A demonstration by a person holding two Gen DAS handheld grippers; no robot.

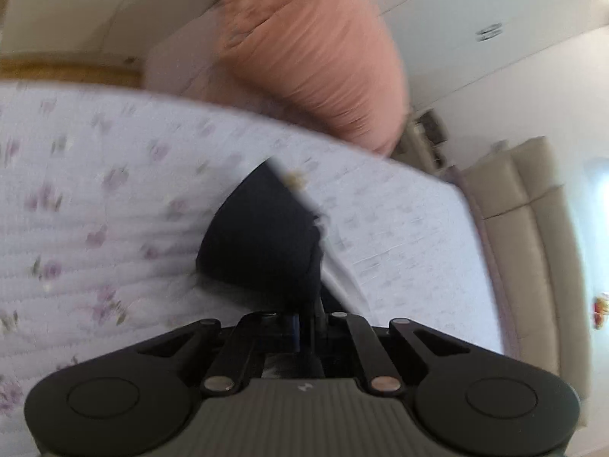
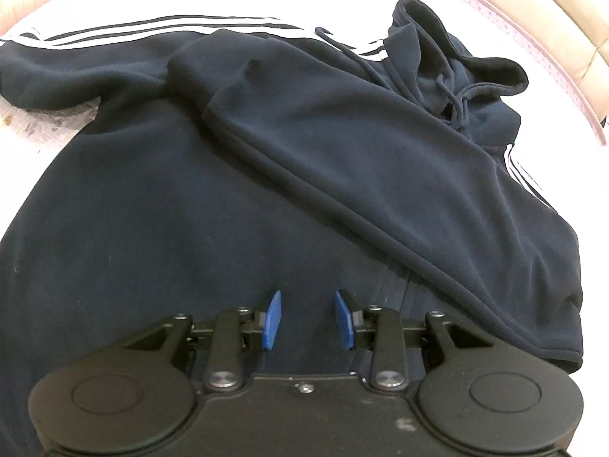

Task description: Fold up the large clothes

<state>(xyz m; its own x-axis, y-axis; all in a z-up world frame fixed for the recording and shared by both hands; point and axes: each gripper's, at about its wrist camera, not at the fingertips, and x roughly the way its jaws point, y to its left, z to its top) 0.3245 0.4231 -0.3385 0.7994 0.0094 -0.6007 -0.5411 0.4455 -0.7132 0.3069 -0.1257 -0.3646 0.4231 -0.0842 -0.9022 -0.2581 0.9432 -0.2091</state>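
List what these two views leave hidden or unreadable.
- Left wrist view: the left hand-held gripper is shut on dark fabric, which covers its pads; motion blur hides which part of the garment it is.
- Left wrist view: the floral bedspread print is blurred.
- Right wrist view: the hoodie hem is hidden behind the open right hand-held gripper; its left sleeve runs off the edge.

The hoodie (image 2: 190, 198) lies spread on the bed (image 2: 30, 122), one sleeve (image 2: 342, 144) folded across its body.
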